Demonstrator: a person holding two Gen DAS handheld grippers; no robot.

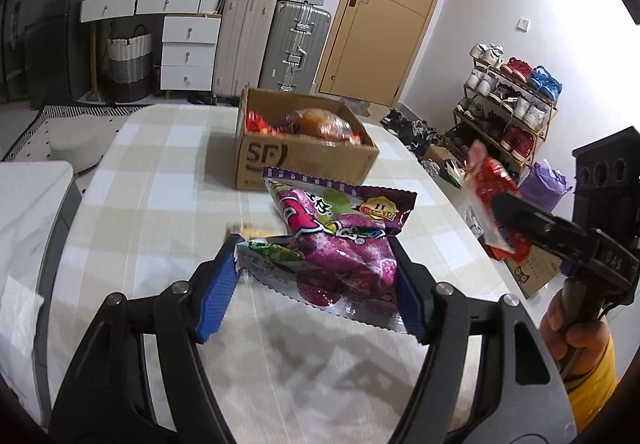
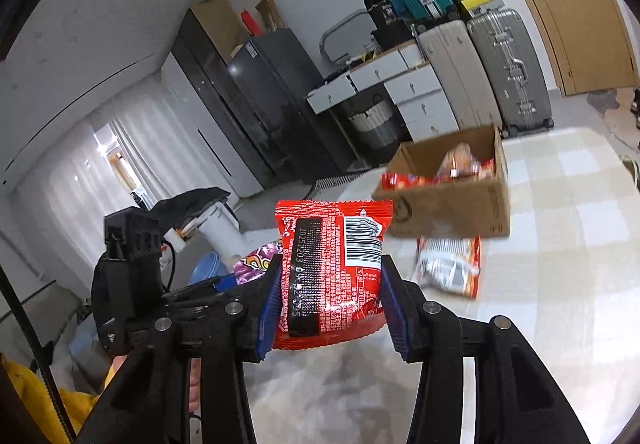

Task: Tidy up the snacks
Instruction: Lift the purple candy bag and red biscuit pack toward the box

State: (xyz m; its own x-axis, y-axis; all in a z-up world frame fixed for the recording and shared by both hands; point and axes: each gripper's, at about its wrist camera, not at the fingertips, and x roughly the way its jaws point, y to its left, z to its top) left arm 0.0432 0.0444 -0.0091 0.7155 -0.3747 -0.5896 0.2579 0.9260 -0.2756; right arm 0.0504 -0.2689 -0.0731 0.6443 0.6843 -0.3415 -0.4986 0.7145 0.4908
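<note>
My left gripper is shut on a purple snack bag and holds it above the checked tablecloth. My right gripper is shut on a red snack bag, held in the air; it shows at the right of the left wrist view. A cardboard box with several snacks inside stands farther back on the table; it also shows in the right wrist view. A red and silver packet lies on the table in front of the box.
Suitcases, white drawers and a wooden door stand behind the table. A shoe rack stands at the right. A white appliance is at the table's left edge.
</note>
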